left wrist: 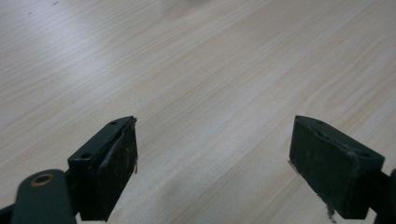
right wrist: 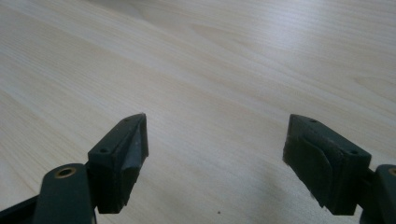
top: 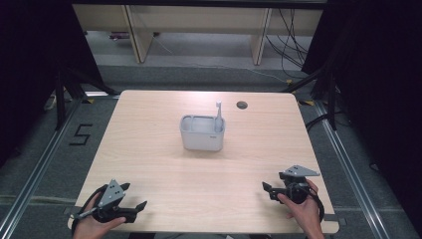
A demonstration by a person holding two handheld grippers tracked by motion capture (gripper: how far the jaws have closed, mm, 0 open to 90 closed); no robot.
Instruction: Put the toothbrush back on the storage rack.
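Ahead of both claws, well apart, grey caddy (top: 201, 133) holds an upright toothbrush (top: 218, 117) at its right end. Left gripper (top: 133, 196) and right gripper (top: 269, 190) both spread, empty. I'd say a skewed grab tips the toothbrush.

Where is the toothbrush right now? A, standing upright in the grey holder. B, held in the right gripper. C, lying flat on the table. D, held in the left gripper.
A: the toothbrush stands upright in the right end of the grey holder, and both grippers' jaws are open and hold nothing.
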